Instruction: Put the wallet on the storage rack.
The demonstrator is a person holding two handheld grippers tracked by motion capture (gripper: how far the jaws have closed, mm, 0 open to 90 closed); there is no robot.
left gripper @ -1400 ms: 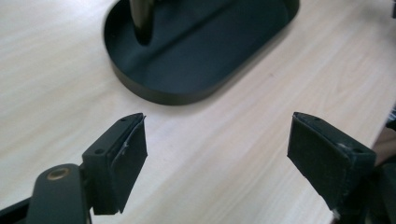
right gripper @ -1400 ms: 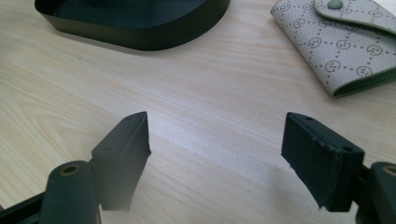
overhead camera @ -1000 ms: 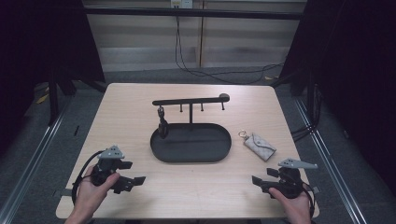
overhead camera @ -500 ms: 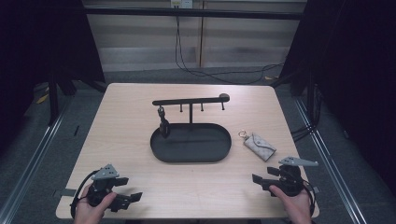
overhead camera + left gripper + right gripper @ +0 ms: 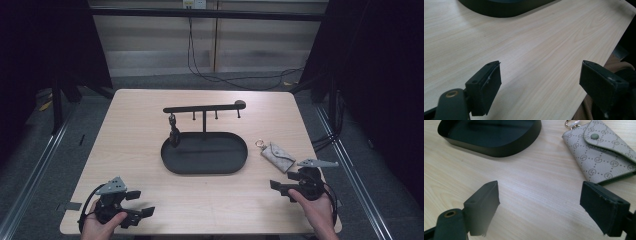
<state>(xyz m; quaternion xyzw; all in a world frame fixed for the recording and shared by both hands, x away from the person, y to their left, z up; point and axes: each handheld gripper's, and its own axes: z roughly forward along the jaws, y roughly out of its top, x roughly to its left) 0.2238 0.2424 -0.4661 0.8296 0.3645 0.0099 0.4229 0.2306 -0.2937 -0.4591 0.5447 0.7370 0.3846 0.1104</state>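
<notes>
in the high view we held the left gripper [image 5: 134, 204] low at the near left corner of the table [image 5: 135, 130], and the right gripper [image 5: 281, 188] at the near right, just short of the pouch [image 5: 278, 157]. the pouch lay flat on the wood, just beside the right end of the tray [image 5: 204, 169] and apart from it, its clasp [image 5: 260, 144] pointing toward the rack [image 5: 204, 107] that stood over the tray's far edge. a dark fob [image 5: 173, 134] hung from the rack's left hook.

in the left gripper view our jaws stood wide apart over bare wood, with nothing between them and the tray's rim [image 5: 506, 11] far ahead.

in the right gripper view our jaws had just been opening and stood wide, also with nothing between them. the pouch [image 5: 604, 152] lay ahead and to the right of the gap, flap snapped shut, near the tray [image 5: 499, 147].

we judged this the approach step, before any grasp: the right gripper was readied for the pouch. the next move called for us to swing right and forward until the pouch's near edge sat between the pads, then close, probably to hang it by the clasp on a free hook.
</notes>
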